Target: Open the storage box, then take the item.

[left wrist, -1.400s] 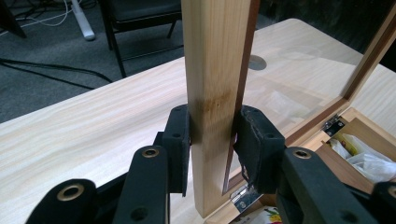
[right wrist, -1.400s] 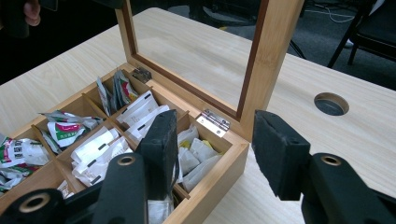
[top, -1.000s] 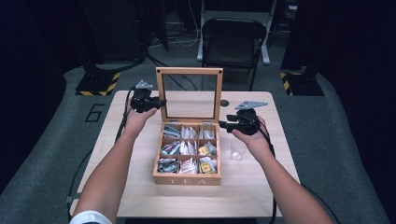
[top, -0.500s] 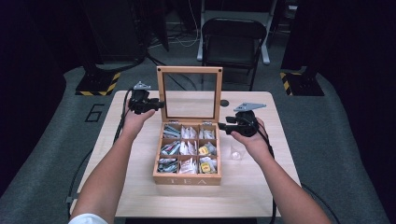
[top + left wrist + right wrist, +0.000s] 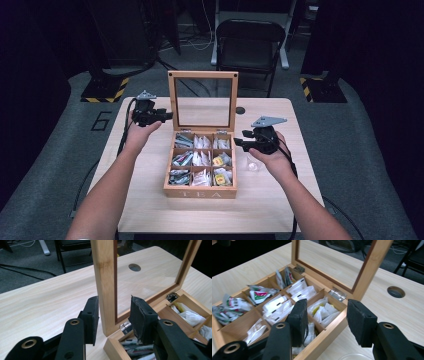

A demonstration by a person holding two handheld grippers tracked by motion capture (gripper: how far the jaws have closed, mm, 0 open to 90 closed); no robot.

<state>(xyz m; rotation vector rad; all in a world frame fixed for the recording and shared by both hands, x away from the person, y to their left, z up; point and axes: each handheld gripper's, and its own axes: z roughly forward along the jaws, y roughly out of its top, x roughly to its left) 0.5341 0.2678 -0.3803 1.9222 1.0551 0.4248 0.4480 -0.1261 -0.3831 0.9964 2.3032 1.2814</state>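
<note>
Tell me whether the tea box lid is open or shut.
Open. The glass-paned lid stands upright on its hinges behind the tea box, leaving the tea bags in the compartments uncovered.

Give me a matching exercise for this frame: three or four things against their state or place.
Things:
1. lid
2. left tongs
3. right tongs
4. tea box

States or places:
A. open, empty, over the box's right wall
B. full of tea bags, lettered TEA on the front
C. standing upright on its hinges
D. astride the lid's side post, jaws just been opening, pads off the wood

Pairs: 1-C, 2-D, 3-A, 4-B
</note>
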